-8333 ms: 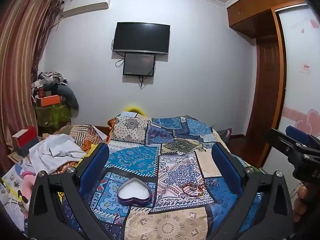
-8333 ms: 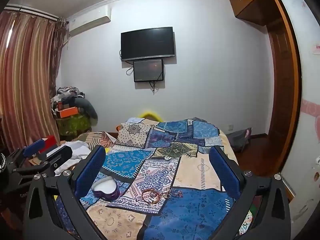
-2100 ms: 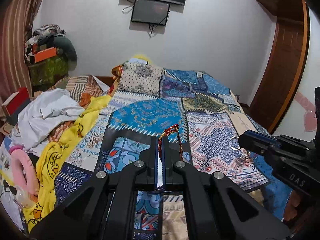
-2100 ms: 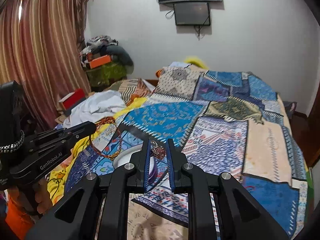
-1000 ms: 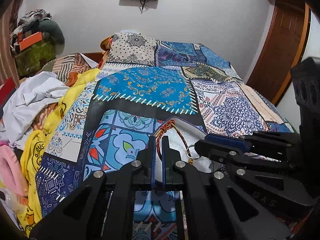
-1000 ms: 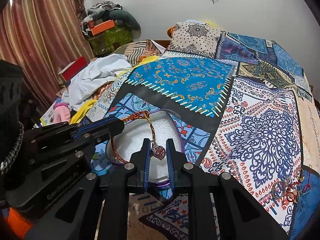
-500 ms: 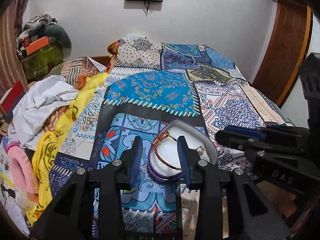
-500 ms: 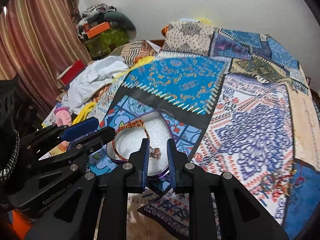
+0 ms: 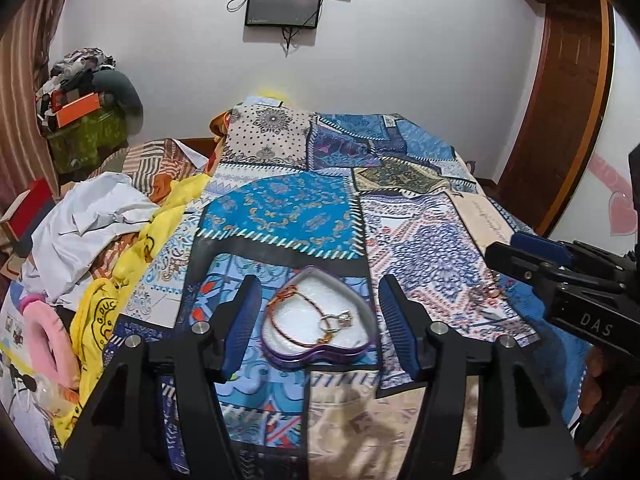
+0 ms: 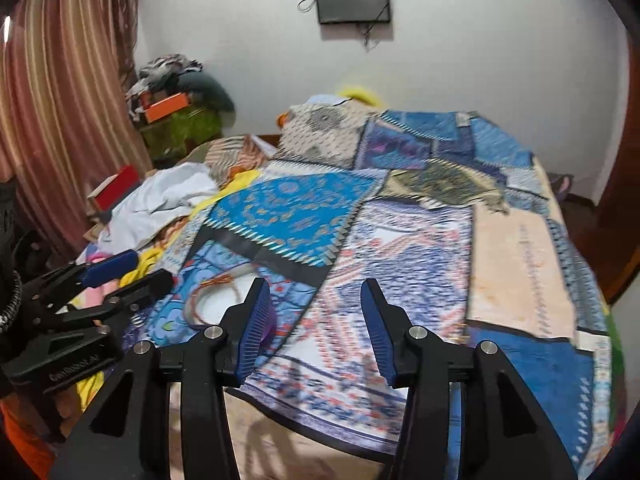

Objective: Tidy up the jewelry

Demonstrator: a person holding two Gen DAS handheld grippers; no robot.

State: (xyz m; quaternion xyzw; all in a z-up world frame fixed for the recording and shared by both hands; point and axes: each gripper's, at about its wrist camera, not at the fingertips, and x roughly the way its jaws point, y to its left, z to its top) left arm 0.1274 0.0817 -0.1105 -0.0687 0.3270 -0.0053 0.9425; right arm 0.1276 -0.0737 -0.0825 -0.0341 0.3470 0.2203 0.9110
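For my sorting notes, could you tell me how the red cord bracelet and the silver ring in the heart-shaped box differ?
The red cord bracelet is a wide loop of braided red-and-gold cord; the silver ring is a much smaller metal band with a stone. The bracelet spans most of the heart-shaped box; the ring lies near the bracelet's right edge. Both rest on the white lining.

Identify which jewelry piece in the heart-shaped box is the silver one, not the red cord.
It is the ring, silver with a clear stone, lying at the right side of the heart-shaped box. The bracelet beside it is a large red-and-gold braided loop.
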